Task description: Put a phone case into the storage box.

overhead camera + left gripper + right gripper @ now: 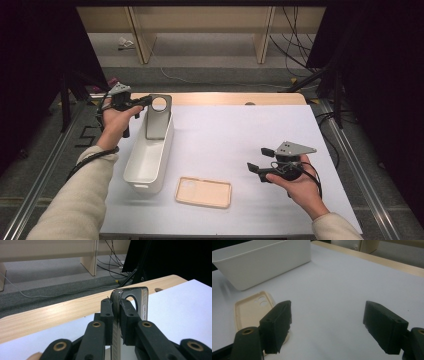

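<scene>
My left gripper (146,101) is shut on the top edge of a grey phone case (158,117) with a round camera hole. The case hangs upright over the far end of a long white bin (150,162). In the left gripper view the case (140,298) is clamped edge-on between the jaws of the left gripper (116,315). A beige phone case (203,192) lies flat, open side up, on the white table cover near the front. My right gripper (261,160) hovers open to the right of it; in the right gripper view its left jaw overlaps the beige case (249,310).
The white bin (262,260) stands lengthwise at the table's left. The wooden table edge (225,98) runs along the back, with cables and shelf legs on the floor beyond. Black curtains stand at both sides. White cover (240,135) stretches between the bin and my right gripper.
</scene>
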Motion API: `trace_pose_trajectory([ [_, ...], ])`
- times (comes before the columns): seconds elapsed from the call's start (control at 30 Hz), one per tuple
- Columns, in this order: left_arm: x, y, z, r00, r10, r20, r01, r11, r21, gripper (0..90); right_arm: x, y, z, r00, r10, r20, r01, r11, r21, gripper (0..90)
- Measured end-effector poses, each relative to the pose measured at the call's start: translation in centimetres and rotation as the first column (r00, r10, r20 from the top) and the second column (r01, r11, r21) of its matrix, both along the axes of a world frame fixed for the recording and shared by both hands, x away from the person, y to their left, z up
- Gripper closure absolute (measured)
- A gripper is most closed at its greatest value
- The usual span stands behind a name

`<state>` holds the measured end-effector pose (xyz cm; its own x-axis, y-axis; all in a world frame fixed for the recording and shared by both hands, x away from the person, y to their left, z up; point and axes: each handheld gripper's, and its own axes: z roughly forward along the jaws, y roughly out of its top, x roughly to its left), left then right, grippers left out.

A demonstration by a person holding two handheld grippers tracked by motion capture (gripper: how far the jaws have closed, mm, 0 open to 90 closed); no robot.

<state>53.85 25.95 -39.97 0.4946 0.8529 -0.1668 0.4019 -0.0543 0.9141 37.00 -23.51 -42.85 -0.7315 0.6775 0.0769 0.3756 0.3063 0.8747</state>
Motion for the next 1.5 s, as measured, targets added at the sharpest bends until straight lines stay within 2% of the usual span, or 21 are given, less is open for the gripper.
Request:
trace_pose_trajectory([
  [0.7, 0.4, 0.5, -0.7, 0.9993, 0.024, -0.028, -0.024, 0.9997, 0.01, 79.8, 0.0, 0.0, 0.0, 1.0, -0.002, -0.001, 0.002, 1.0, 0.001, 23.6],
  [1.13, 0.7, 1.0, -1.3, 0.9973, 0.057, -0.046, -0.056, 0.9983, 0.019, 78.4, 0.0, 0.0, 0.0, 1.0, 0.002, -0.001, -0.002, 1.0, 0.001, 23.6],
  [1.5, 0.9, 1.0, -1.4, 0.9965, 0.064, -0.055, -0.061, 0.9972, 0.044, 78.1, 0.0, 0.1, 0.0, 1.0, 0.005, -0.002, -0.005, 1.0, 0.001, 23.6],
])
